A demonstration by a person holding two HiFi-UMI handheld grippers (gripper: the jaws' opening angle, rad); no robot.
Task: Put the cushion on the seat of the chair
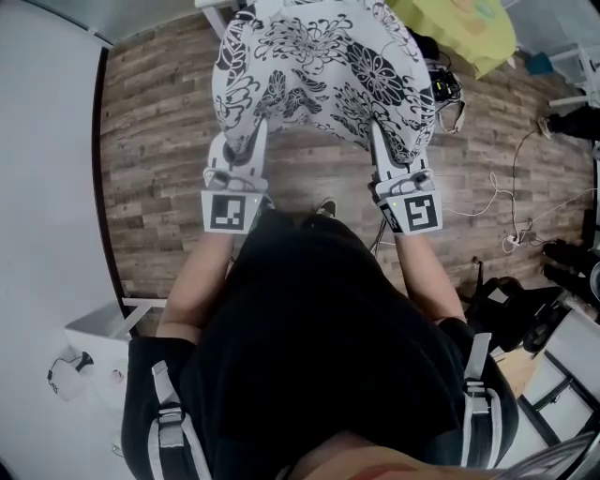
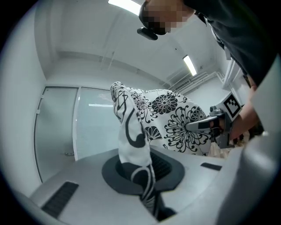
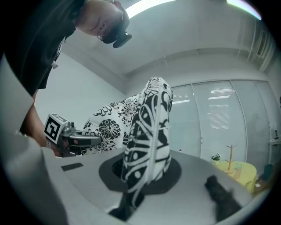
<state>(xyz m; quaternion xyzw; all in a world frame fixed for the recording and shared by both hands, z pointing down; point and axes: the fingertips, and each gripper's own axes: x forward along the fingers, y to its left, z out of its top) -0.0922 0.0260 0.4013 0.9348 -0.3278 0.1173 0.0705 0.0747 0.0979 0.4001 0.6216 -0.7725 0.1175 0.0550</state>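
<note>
Cushion of white fabric with black floral print [image 1: 319, 66] hangs over wood-plank floor [image 1: 159, 122], left gripper [image 1: 242, 150] and right gripper [image 1: 386, 150] each clamped on its near edge; chair seat placement pending.

White cushion [image 1: 319, 70] with black floral print, brown wood-plank floor [image 1: 155, 178], yellow cloth [image 1: 464, 28]

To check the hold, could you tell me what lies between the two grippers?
Head view: an edge of the cushion spans from left gripper to right gripper, each shut on it; wood floor shows beneath.
</note>
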